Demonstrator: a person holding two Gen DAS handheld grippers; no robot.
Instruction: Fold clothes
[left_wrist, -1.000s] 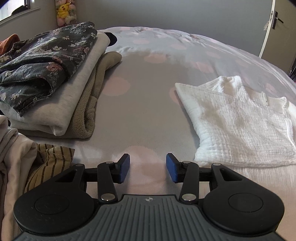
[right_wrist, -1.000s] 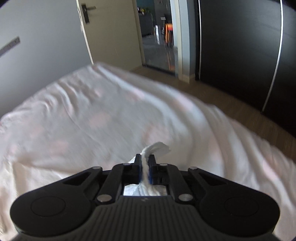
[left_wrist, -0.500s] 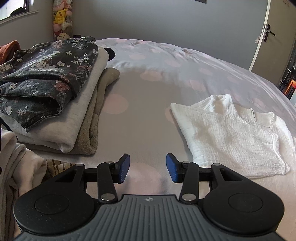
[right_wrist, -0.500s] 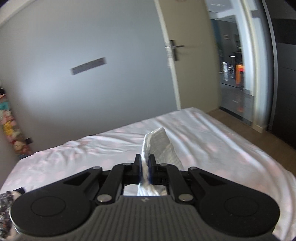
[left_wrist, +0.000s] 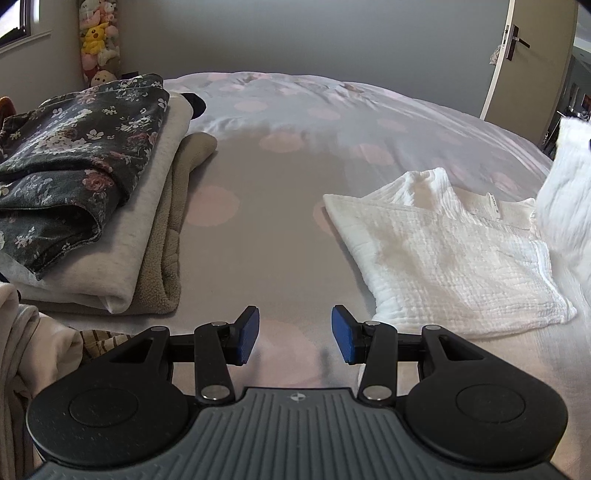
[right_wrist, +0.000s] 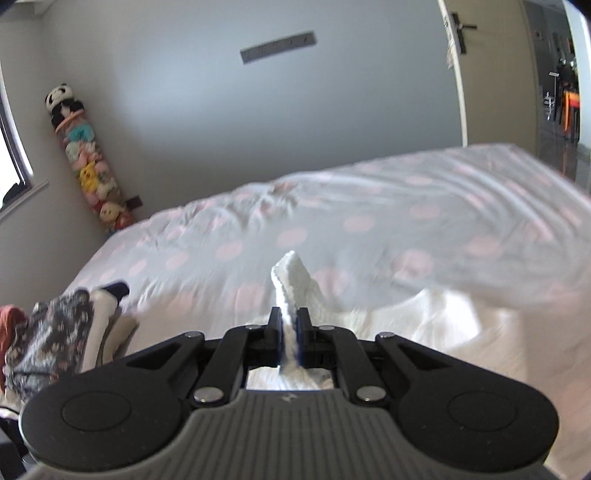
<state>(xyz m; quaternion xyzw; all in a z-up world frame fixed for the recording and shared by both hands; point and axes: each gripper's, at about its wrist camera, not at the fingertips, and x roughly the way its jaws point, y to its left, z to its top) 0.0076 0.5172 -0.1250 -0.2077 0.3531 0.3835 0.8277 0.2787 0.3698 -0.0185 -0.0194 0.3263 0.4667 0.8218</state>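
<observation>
Between right tool (right_wrist: 290, 338) pads, pinched white garment (right_wrist: 295, 275); left tool (left_wrist: 294, 335) half-open, empty.

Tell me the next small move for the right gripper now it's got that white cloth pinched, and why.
Probably carry the pinched edge across and lay it over the flat part. The right gripper is shut on the white garment, whose lifted part hangs at the left view's right edge while the rest lies flat on the bed. The left gripper is open and empty.

Soft daylight comes from the window (right_wrist: 14, 162) at left, leaving the bed (left_wrist: 295, 206) dim and grey nearby, brighter farther off. The right wrist view is motion-blurred; both views bow at the edges.
</observation>
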